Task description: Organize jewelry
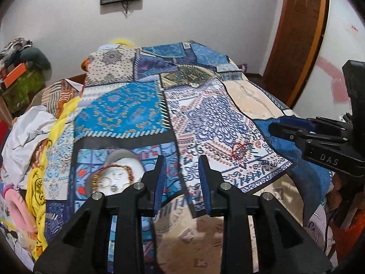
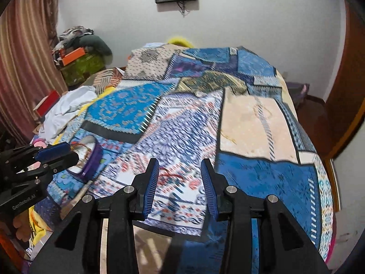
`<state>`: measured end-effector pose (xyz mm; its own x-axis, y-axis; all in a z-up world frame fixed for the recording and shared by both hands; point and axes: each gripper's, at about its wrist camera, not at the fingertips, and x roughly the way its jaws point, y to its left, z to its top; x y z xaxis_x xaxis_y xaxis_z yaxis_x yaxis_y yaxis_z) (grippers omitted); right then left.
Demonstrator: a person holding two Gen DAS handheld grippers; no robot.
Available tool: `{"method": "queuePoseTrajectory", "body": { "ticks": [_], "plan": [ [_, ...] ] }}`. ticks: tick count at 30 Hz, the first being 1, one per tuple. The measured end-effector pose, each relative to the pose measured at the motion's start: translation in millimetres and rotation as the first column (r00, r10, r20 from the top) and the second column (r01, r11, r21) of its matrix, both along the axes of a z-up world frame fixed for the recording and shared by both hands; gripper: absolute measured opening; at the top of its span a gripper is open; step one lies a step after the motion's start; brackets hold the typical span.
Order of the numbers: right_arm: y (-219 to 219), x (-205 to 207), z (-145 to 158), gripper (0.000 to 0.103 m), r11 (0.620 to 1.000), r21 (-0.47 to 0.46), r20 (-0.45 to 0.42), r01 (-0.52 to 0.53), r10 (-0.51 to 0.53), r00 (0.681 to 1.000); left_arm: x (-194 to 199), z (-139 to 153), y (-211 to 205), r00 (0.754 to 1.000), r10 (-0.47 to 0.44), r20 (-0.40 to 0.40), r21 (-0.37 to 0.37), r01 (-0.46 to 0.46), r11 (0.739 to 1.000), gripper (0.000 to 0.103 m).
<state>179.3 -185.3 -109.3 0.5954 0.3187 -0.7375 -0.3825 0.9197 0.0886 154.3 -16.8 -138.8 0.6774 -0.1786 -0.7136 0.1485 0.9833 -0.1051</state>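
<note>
The left gripper (image 1: 181, 173) stands with fingers apart, nothing between them. The jewelry (image 1: 113, 179) lies in a round box (image 1: 118, 157) just left of it. The right gripper (image 2: 180, 180), likewise parted and empty, hangs well right of the box, over the patchwork spread (image 2: 262, 123).

Black grippers (image 1: 181, 173), blue ribbed pads, silver screws.

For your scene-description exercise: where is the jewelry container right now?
The jewelry container sits on the patchwork bedspread, lower left in the left wrist view, just left of the left gripper.
</note>
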Motion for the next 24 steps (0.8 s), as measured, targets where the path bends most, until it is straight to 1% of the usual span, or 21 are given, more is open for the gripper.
{"method": "queuePoseTrajectory", "body": {
  "ticks": [4, 8, 16, 20, 22, 24],
  "plan": [
    [-8.4, 2.3, -14.4, 0.035, 1.000, -0.002, -0.044, 0.002, -0.002, 0.999, 7.9, -10.5, -11.1, 0.999, -0.022, -0.028, -0.002, 0.022, 1.000, 0.028],
    [-7.2, 4.5, -26.6, 0.035, 1.000, -0.010, -0.075, -0.017, 0.016, 0.997, 14.9, -22.0, -18.5, 0.998, -0.041, -0.055, -0.014, 0.040, 0.999, 0.028],
    [10.7, 13.0, -37.9, 0.035, 0.996, -0.032, -0.093, -0.083, 0.079, 0.993, 24.9, -41.5, -23.9, 0.993, -0.058, -0.103, -0.038, 0.054, 0.998, 0.028],
    [21.3, 16.5, -49.8, 0.036, 0.991, -0.056, -0.121, -0.125, 0.117, 0.986, 27.2, -47.3, -25.8, 0.991, -0.068, -0.117, -0.038, 0.064, 0.997, 0.028],
    [24.0, 13.2, -51.3, 0.040, 0.988, -0.072, -0.097, -0.140, 0.133, 0.986, 26.9, -48.0, -25.2, 0.991, -0.070, -0.116, -0.038, 0.066, 0.997, 0.028],
    [23.2, 13.2, -51.1, 0.040, 0.988, -0.067, -0.095, -0.143, 0.136, 0.986, 27.1, -48.7, -25.3, 0.991, -0.070, -0.117, -0.046, 0.065, 0.997, 0.028]
  ]
}}
